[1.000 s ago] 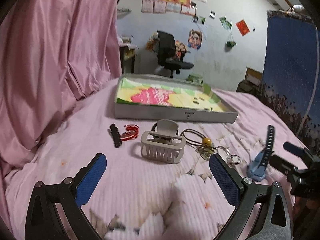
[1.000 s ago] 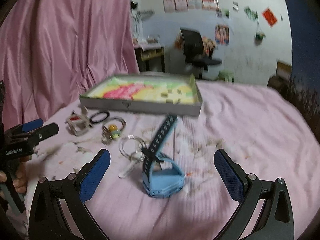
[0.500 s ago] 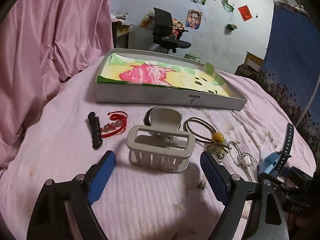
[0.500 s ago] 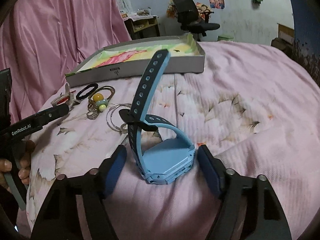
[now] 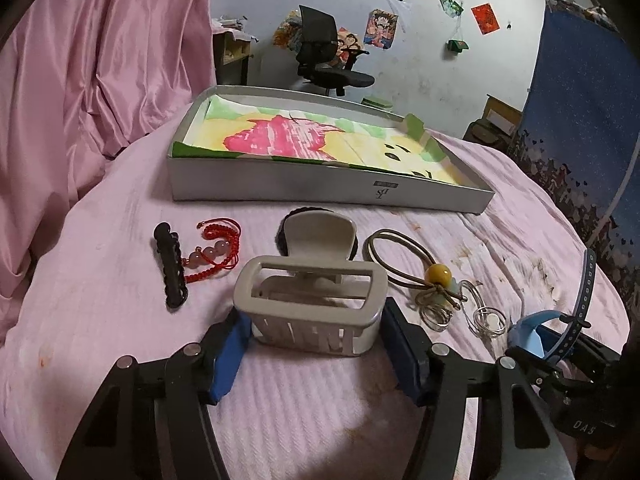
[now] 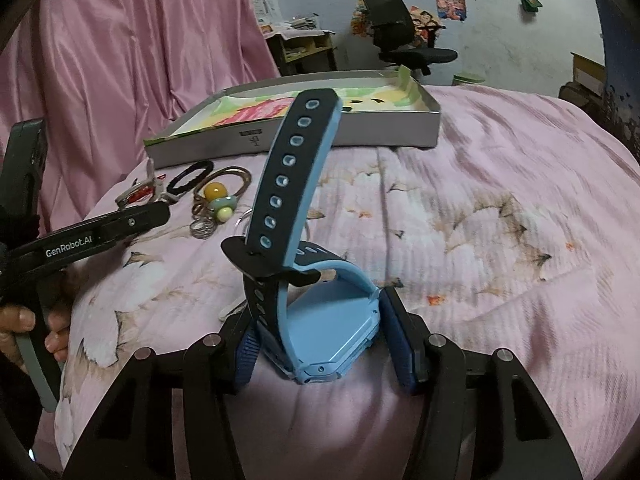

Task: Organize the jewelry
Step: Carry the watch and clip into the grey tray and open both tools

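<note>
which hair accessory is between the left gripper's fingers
The grey claw clip, flanked by the left gripper; the black barrette and bead hair tie lie farther off.

A grey claw clip (image 5: 311,312) stood at lower centre of the left view, a black scrunchie (image 5: 316,236) behind it. Left lay a black barrette (image 5: 172,266) and red bracelet (image 5: 216,250); right, a beaded hair tie (image 5: 420,270) and rings (image 5: 486,318). A blue watch (image 6: 320,320) stood low centre in the right view, strap upright. The grey box (image 5: 320,190) sat beyond.
</note>
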`<action>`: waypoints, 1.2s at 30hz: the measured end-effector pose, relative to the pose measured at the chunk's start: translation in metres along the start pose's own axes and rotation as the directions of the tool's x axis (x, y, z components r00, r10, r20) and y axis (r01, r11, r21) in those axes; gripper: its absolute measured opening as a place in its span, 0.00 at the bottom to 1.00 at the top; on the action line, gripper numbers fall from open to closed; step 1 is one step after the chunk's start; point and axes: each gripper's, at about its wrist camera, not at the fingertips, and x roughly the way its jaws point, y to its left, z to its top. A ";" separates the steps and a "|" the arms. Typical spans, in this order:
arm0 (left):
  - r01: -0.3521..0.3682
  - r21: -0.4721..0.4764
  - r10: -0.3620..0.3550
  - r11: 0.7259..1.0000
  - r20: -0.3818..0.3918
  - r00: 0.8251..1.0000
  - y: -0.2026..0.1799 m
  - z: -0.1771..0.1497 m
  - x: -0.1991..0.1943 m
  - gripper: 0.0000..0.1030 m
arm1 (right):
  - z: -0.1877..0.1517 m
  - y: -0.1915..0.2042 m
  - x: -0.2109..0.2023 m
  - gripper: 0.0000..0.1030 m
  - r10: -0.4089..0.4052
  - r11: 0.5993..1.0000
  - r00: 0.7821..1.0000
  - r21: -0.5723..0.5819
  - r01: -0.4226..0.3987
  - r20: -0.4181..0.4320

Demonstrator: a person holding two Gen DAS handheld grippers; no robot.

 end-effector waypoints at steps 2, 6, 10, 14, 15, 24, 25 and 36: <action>0.002 0.012 -0.002 1.000 0.007 1.000 -0.003 -0.002 -0.002 0.60 | 0.000 0.001 -0.001 0.49 0.005 1.000 1.000 -0.004 -0.005 0.007; 0.027 0.039 -0.028 0.999 0.026 0.999 -0.009 -0.009 -0.013 0.60 | 0.000 0.000 -0.005 0.49 0.020 1.000 0.999 -0.010 -0.020 0.031; 0.042 0.056 -0.045 0.998 0.051 0.998 -0.014 -0.014 -0.025 0.59 | 0.000 0.001 -0.013 0.49 0.031 0.999 0.997 -0.023 -0.030 0.066; 0.042 0.061 -0.046 0.997 0.075 0.996 -0.019 -0.015 -0.034 0.59 | 0.004 0.005 -0.026 0.49 0.043 0.998 0.993 -0.043 -0.038 0.112; 0.039 0.061 -0.044 0.997 0.085 0.995 -0.019 -0.014 -0.036 0.59 | 0.005 0.006 -0.028 0.49 0.047 0.998 0.992 -0.047 -0.042 0.121; 0.043 -0.006 -0.042 0.999 0.159 0.986 -0.005 0.036 -0.043 0.59 | 0.065 0.013 -0.031 0.49 0.107 0.993 0.974 -0.078 -0.093 0.200; 0.039 -0.007 -0.037 0.999 0.161 0.986 -0.004 0.041 -0.041 0.59 | 0.078 0.014 -0.025 0.49 0.113 0.992 0.972 -0.083 -0.097 0.205; 0.000 -0.066 0.007 0.998 0.109 0.994 0.043 0.112 0.025 0.59 | 0.165 0.014 0.076 0.49 0.125 0.991 0.982 -0.055 -0.118 0.141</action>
